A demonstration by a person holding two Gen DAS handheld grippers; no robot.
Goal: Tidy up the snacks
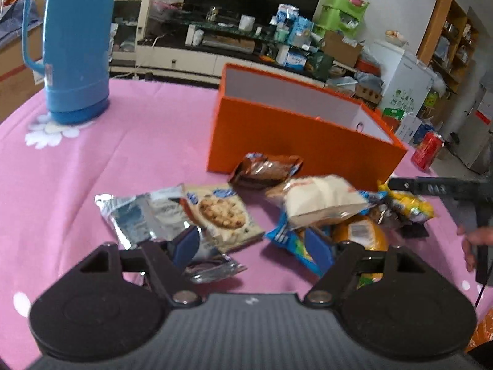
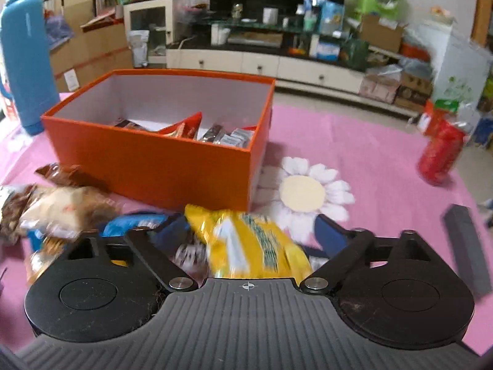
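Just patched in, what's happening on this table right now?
A person is sorting snack packets into the orange box, which already holds several. The right hand-held gripper has a yellow packet between its fingers; whether the pads press on it cannot be told from the blurred picture. The left hand-held gripper stands open over the loose pile, near a cookie packet and a silver packet. More packets wait on the pink tablecloth.

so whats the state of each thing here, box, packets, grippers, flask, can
orange box: open, no lid, partly filled with packets
yellow packet: between the right gripper jaws, grip unclear
cookie packet: flat on the cloth
left gripper: open, empty
blue flask: upright
red can: upright
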